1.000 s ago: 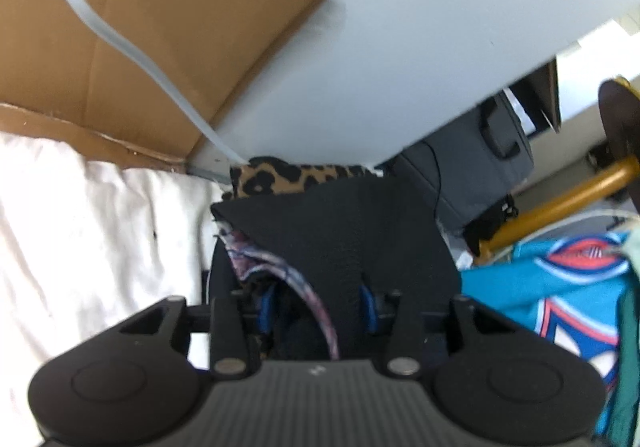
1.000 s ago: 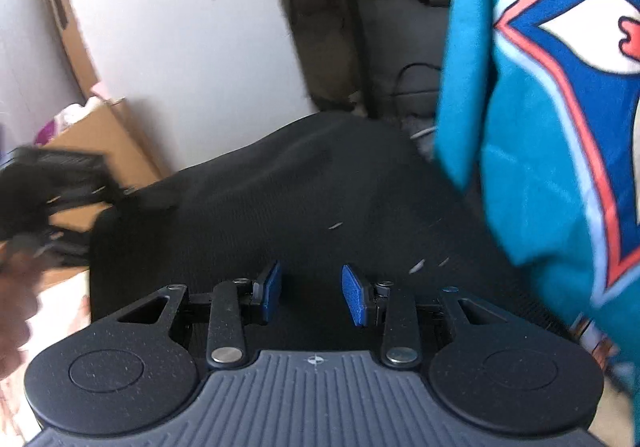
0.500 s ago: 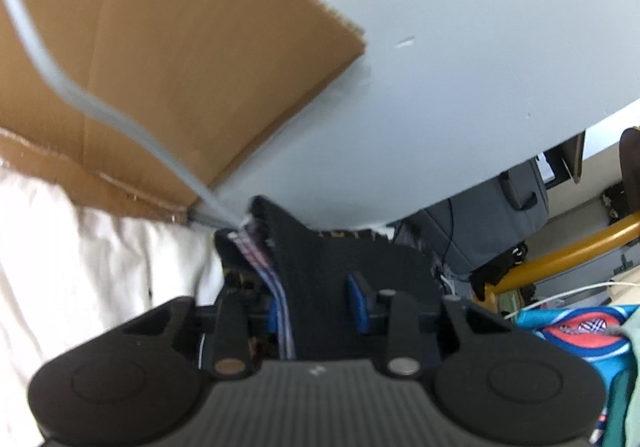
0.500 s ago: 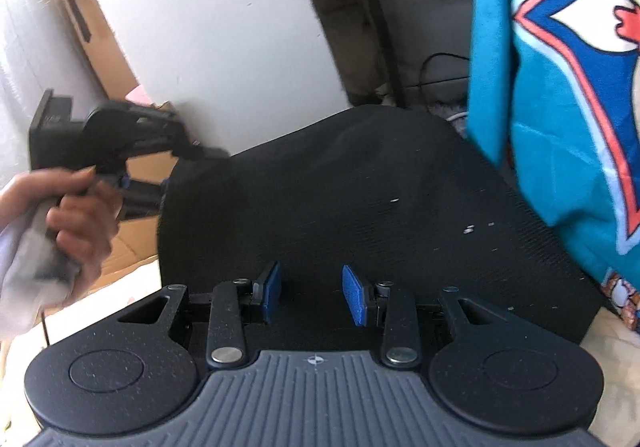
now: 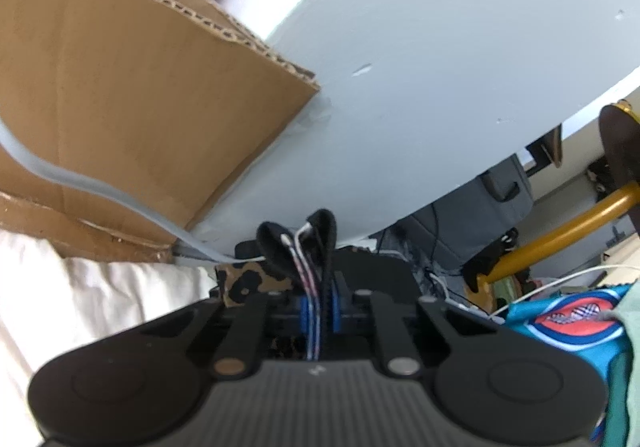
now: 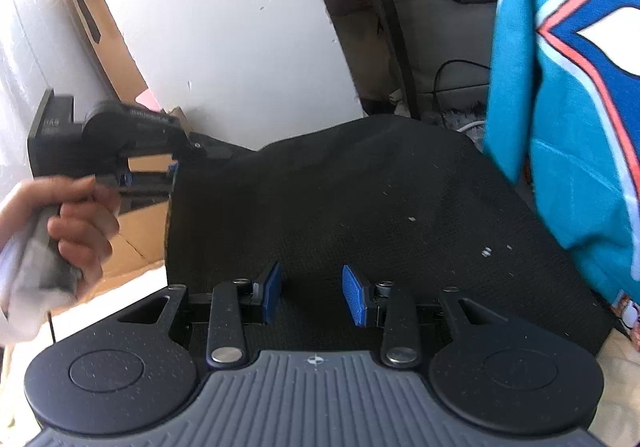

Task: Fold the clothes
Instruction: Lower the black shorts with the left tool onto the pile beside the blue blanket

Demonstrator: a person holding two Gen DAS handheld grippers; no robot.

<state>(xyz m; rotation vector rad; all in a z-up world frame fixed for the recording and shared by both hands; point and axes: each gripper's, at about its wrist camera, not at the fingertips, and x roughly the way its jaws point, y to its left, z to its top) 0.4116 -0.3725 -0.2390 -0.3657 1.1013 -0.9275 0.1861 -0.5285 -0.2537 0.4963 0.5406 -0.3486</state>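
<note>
A black garment (image 6: 352,199) with a striped lining hangs spread in the right wrist view. My left gripper (image 5: 319,311) is shut on its bunched corner (image 5: 308,243), pinched between the blue pads. In the right wrist view that gripper (image 6: 172,171) holds the garment's upper left corner, raised. My right gripper (image 6: 310,297) is open, its blue pads (image 6: 356,301) apart right in front of the black cloth, gripping nothing.
A teal, orange and white printed garment (image 6: 560,95) hangs at the right. A cardboard box (image 5: 132,95) and a grey-white panel (image 5: 440,67) stand behind. A leopard-print cloth (image 5: 244,281) lies on the white bedding (image 5: 100,299). A yellow bar (image 5: 560,235) and a grey bag (image 5: 492,207) are at right.
My left gripper has closed on the garment's corner and lifted it, so the cloth stretches out in front of my right gripper. The right gripper stayed open.
</note>
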